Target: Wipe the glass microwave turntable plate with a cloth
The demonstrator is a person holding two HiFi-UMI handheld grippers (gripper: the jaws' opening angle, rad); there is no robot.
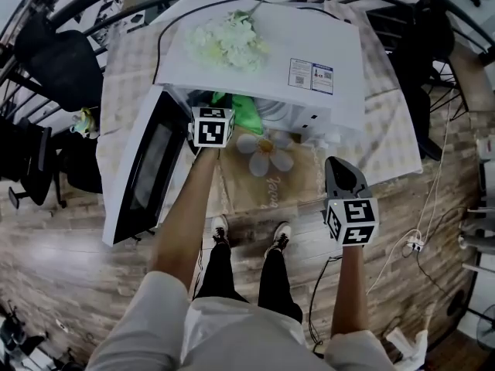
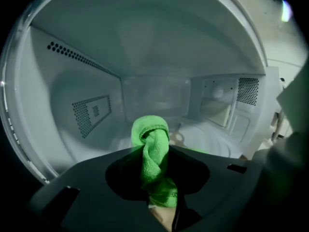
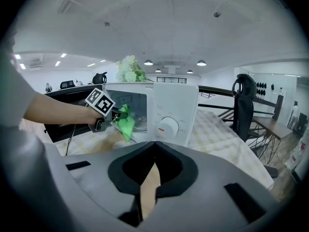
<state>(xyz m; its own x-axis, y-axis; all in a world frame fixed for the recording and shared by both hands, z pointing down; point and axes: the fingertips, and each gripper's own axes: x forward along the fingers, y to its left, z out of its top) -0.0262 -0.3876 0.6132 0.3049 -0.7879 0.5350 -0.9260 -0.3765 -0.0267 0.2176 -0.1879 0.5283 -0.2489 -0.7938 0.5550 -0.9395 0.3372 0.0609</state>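
Observation:
A white microwave (image 1: 309, 45) stands on a checked tablecloth with its door (image 1: 147, 168) swung open to the left. My left gripper (image 1: 222, 107) reaches into the cavity, shut on a green cloth (image 1: 247, 113). In the left gripper view the twisted cloth (image 2: 150, 129) sticks up between the jaws of the left gripper (image 2: 155, 151), just above the glass turntable plate (image 2: 212, 139) on the cavity floor. My right gripper (image 1: 336, 165) hovers outside, right of the opening, in front of the table. Its jaws (image 3: 154, 146) are shut and hold nothing.
White artificial flowers (image 1: 228, 37) lie on the microwave's top. A flower-shaped mat (image 1: 265, 153) sits on the table in front of it. The control panel with a dial (image 3: 169, 127) faces my right gripper. Black chairs (image 1: 66, 64) and floor cables (image 1: 418, 242) surround the table.

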